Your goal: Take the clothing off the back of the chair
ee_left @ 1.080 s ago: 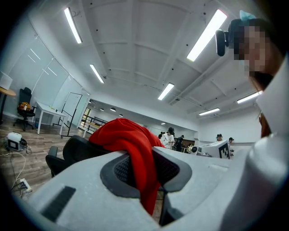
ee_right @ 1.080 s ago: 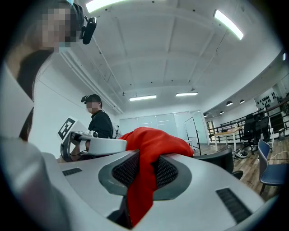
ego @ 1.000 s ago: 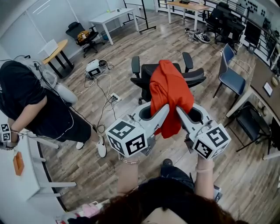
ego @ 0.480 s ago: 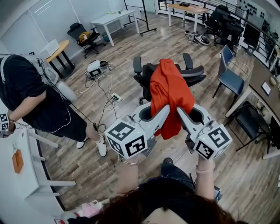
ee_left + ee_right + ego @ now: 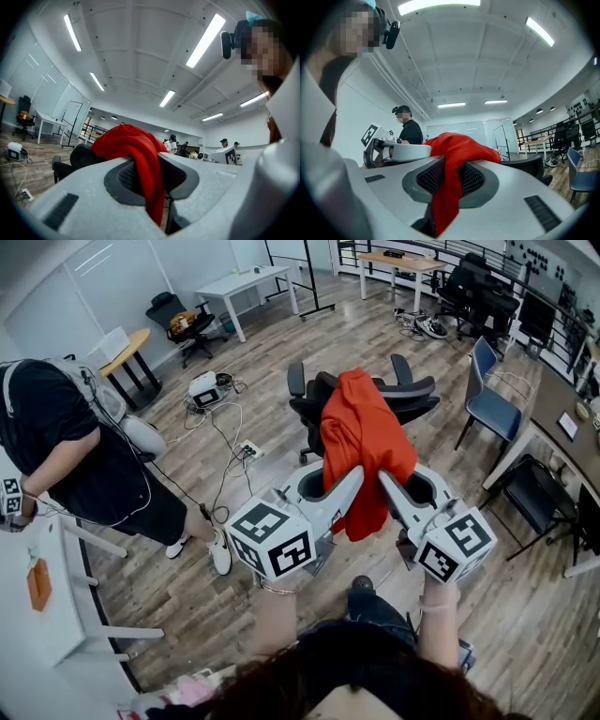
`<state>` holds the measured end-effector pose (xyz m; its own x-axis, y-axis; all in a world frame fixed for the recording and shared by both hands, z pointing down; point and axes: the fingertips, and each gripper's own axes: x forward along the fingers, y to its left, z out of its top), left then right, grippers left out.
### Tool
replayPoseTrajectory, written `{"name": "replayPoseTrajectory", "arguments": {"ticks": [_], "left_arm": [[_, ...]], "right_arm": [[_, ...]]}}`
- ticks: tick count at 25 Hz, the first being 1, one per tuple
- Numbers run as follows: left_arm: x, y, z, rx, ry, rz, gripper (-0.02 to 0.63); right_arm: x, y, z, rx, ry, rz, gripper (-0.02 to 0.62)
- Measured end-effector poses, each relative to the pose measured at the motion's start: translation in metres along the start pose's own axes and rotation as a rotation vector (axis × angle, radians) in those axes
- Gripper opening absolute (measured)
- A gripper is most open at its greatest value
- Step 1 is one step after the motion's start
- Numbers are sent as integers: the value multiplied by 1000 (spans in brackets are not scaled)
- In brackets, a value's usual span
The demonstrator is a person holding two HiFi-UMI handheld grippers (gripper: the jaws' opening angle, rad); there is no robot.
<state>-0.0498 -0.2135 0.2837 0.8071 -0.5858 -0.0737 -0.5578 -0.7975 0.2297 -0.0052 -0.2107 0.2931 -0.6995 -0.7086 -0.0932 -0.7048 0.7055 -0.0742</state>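
Observation:
A red garment [image 5: 364, 442] hangs bunched between my two grippers, in front of the black office chair [image 5: 418, 397]. My left gripper [image 5: 349, 480] is shut on its left side, my right gripper [image 5: 386, 480] on its right side. In the left gripper view the red cloth [image 5: 149, 180] is pinched between the grey jaws, with the chair's back [image 5: 83, 158] behind it at the left. The right gripper view shows the cloth [image 5: 449, 187] clamped the same way and humped over the jaws. I cannot tell whether the garment's top still touches the chair back.
A person in black [image 5: 75, 451] stands at the left beside a white table [image 5: 52, 634]. Cables and a power strip [image 5: 246, 448] lie on the wooden floor. A blue chair [image 5: 495, 407] and a desk [image 5: 553, 418] stand at the right.
Both grippers have drawn back together with the red garment, so the black chair sits slightly farther off. The grip on the cloth is unchanged.

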Motion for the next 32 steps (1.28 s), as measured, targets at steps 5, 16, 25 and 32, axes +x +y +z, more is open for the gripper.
{"name": "replayPoseTrajectory", "arguments": {"ticks": [5,16,25,32], "left_arm": [[-7,-10,3,0,-1,0,78],[-25,-21,-17,-43,12,18,78],[-47,-46,-27,-37,19,26,78],[-69,-68,-33,-11,22,18,78]], "right_arm": [[-7,9,4,1,-3,-1,74],[-22,25,-13,12,35,-3,71],[-45,50,-19,26,44,-4,71],[-65,76,-21,19,51,-16,71]]}}
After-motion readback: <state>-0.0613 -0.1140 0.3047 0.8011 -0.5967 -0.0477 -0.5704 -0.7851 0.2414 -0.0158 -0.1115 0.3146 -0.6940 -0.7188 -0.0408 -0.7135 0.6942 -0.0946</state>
